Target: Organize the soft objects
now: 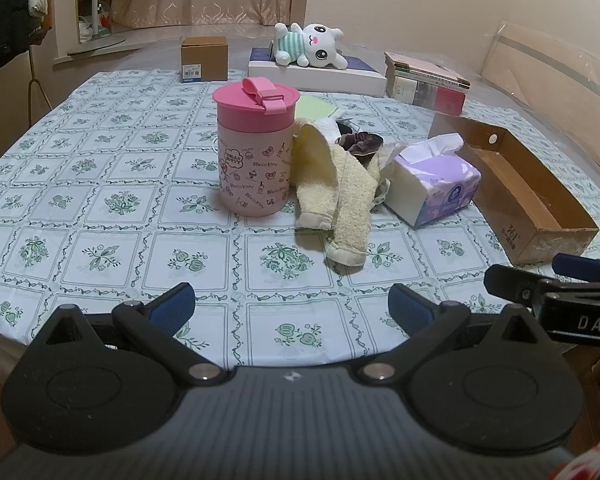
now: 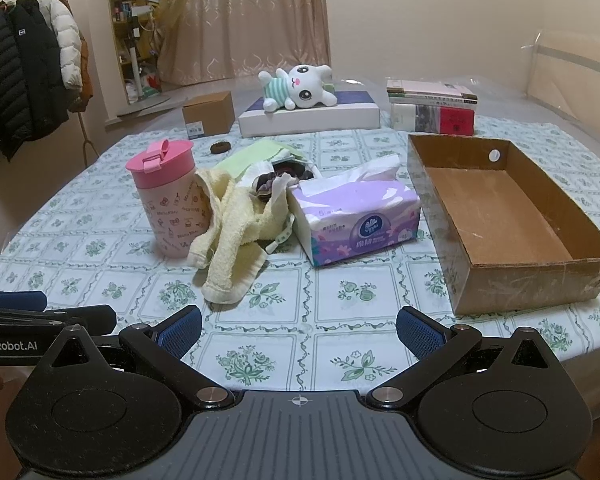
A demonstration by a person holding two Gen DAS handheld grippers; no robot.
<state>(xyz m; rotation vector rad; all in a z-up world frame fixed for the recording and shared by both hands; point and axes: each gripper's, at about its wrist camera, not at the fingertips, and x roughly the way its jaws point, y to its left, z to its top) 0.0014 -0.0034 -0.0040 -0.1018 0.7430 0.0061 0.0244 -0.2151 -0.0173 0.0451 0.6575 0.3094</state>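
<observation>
On the table: one pink cup (image 2: 168,204), one yellow towel (image 2: 228,236), one green cloth (image 2: 252,156), one tissue pack (image 2: 360,220), one plush toy (image 2: 296,90), two cardboard boxes (image 2: 512,224) (image 2: 209,114), one white flat box (image 2: 312,118), one stack of books (image 2: 434,110), and two scrunchies (image 2: 221,147) (image 2: 266,185).

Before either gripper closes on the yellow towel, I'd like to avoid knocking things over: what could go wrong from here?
1. The yellow towel leans against the pink cup; pulling it could tip the cup.
2. A dark scrunchie and a beaded strap lie tangled in its folds and may drag along or drop.
3. The towel also touches the tissue pack, which could slide toward the cardboard box.
</observation>
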